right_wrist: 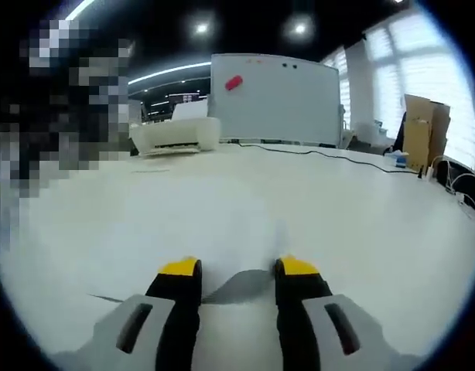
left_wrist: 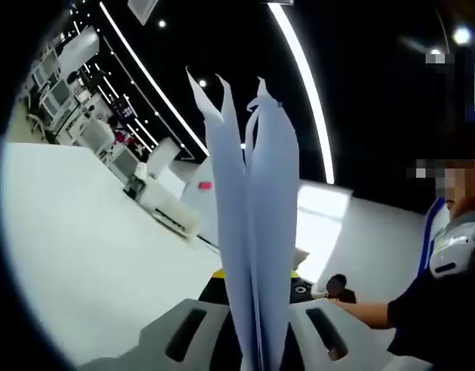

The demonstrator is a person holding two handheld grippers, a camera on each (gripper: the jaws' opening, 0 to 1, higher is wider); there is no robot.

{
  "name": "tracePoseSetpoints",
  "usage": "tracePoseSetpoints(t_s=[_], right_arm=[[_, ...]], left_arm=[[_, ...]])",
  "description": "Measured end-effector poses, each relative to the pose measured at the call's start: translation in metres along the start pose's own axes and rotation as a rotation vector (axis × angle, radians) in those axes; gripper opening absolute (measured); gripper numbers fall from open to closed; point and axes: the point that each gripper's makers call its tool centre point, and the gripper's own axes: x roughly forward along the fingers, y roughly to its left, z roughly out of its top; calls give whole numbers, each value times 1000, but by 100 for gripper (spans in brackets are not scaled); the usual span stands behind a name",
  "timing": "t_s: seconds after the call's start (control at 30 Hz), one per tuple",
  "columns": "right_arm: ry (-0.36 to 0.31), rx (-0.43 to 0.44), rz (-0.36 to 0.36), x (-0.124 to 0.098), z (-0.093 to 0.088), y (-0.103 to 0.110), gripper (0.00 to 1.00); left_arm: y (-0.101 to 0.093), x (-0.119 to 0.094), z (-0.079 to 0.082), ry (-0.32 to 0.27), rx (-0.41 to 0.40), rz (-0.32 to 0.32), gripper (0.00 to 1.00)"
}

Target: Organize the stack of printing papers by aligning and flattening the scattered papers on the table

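A few sheets of white printing paper (left_wrist: 257, 201) stand upright, edge-on, in the left gripper view, their top corners curling apart. My left gripper (left_wrist: 257, 280) is shut on their lower part, with its yellow fingertips (left_wrist: 219, 273) just showing behind the sheets. In the right gripper view my right gripper (right_wrist: 239, 269) is open and low over the white table (right_wrist: 361, 224). A flat white sheet (right_wrist: 237, 232) seems to lie under it, hard to tell apart from the tabletop. Nothing sits between the right jaws.
A cream printer (right_wrist: 175, 133) stands at the table's far side before a whiteboard (right_wrist: 276, 97) bearing a red magnet. A black cable (right_wrist: 338, 154) runs across the table and cardboard boxes (right_wrist: 423, 127) stand at right. A seated person (left_wrist: 446, 286) is close on the right.
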Motion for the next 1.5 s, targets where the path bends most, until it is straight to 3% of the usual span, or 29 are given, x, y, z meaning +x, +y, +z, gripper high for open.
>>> tracePoseSetpoints(t_s=[0.37, 0.57, 0.77, 0.93, 1.03, 1.5], right_arm=[[-5, -64, 97, -3, 0, 31, 3], [4, -135, 135, -6, -2, 51, 1], [5, -187, 134, -8, -1, 54, 0], [9, -148, 143, -10, 1, 51, 0], [-45, -77, 150, -16, 15, 51, 0], [-193, 3, 190, -45, 61, 58, 0]], left_arm=[[-1, 0, 0, 0, 2, 1, 6], [-2, 0, 0, -1, 2, -1, 6], [-3, 0, -1, -1, 3, -2, 6], [-3, 0, 0, -2, 2, -3, 6], [-5, 1, -1, -2, 3, -4, 6], [-5, 1, -1, -3, 5, -6, 6]])
